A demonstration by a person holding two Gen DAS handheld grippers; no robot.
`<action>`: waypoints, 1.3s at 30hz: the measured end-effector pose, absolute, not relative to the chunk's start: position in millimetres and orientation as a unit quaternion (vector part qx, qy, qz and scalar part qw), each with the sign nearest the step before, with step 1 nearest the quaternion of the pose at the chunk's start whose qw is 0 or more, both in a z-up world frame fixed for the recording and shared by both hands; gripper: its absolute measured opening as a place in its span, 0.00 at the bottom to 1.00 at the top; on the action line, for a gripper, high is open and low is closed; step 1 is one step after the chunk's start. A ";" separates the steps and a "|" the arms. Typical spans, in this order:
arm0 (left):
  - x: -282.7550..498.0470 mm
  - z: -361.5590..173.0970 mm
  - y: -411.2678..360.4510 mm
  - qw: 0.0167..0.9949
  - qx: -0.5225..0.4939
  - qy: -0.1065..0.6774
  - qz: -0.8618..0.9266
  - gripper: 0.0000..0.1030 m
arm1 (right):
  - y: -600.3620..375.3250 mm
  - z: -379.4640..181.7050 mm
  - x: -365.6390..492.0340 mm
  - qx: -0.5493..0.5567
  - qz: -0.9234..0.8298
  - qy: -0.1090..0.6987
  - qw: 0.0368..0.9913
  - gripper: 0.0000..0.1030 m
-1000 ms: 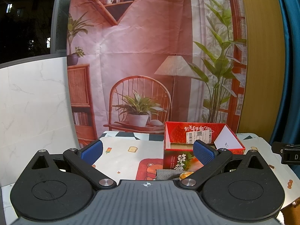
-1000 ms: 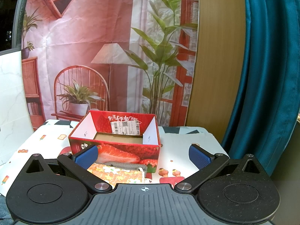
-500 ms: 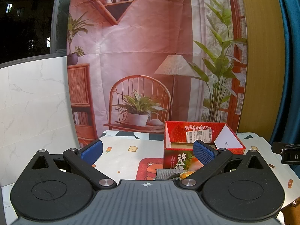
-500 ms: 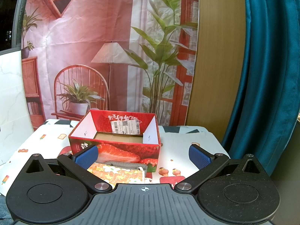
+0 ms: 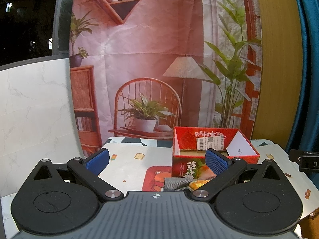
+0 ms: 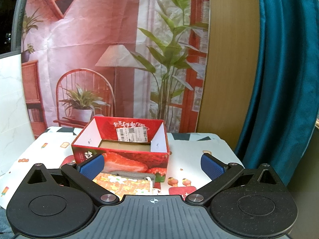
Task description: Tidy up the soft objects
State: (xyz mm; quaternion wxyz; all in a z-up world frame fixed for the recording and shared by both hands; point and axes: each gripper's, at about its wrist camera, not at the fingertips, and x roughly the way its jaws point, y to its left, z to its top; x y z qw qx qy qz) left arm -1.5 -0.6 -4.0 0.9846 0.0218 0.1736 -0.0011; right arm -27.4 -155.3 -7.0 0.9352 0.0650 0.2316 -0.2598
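Both claws wide and empty, cloths waiting by the box.
Your right claw (image 6: pixel 152 164) and left claw (image 5: pixel 157 157) gape; the floral cloth (image 6: pixel 123 184) lies against the red box (image 6: pixel 121 156) front, limp and light, so pinch its near edge.

**Clearances and obstructions**

Open-topped red box (image 6: pixel 121 155) at table centre, interior bare. Patterned fabric pouch (image 6: pixel 123 183) w/ grey cloth lying against box front wall. Bare tablecloth (image 6: pixel 191 149) R of box and L of it (image 5: pixel 127 159). Backdrop (image 6: pixel 99 59) close behind box.
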 end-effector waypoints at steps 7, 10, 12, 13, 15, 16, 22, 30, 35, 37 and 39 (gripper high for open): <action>-2.1 -6.6 0.3 0.984 0.022 0.176 -0.003 1.00 | -154.6 -11.6 -24.8 0.070 -0.257 0.235 0.935 1.00; -2.6 -6.4 0.5 0.984 0.021 0.178 -0.003 1.00 | -155.4 -10.3 -26.6 0.071 -0.257 0.235 0.935 1.00; -1.9 -5.4 -0.2 0.984 0.022 0.179 -0.003 1.00 | -155.4 -9.4 -26.6 0.072 -0.257 0.235 0.935 1.00; -1.6 -5.1 0.0 0.984 0.021 0.180 -0.003 1.00 | -155.9 -8.6 -26.6 0.072 -0.257 0.235 0.935 1.00; -1.6 -5.1 -0.2 0.984 0.021 0.180 -0.003 1.00 | -155.6 -8.4 -26.5 0.071 -0.257 0.235 0.935 1.00; -1.3 -5.1 -0.2 0.983 0.021 0.180 -0.003 1.00 | -155.3 -7.6 -26.7 0.070 -0.257 0.235 0.935 1.00; -0.3 -4.6 0.3 0.984 0.018 0.180 -0.003 1.00 | -153.7 -7.3 -28.6 0.074 -0.245 0.228 0.940 1.00; 11.2 -8.7 5.3 0.980 0.004 0.197 -0.004 1.00 | -158.5 -9.9 -39.9 0.105 -0.193 0.164 0.962 1.00; 28.8 -16.6 11.2 0.977 0.004 0.210 0.021 1.00 | -168.5 -21.8 -37.5 0.120 -0.171 0.149 0.966 1.00; 37.4 -21.5 15.0 0.976 0.002 0.218 0.019 1.00 | -167.9 -29.0 -31.4 0.115 -0.172 0.158 0.965 1.00; 45.6 -28.9 17.3 0.975 0.007 0.222 0.007 1.00 | -167.1 -36.9 -24.3 0.109 -0.169 0.164 0.966 1.00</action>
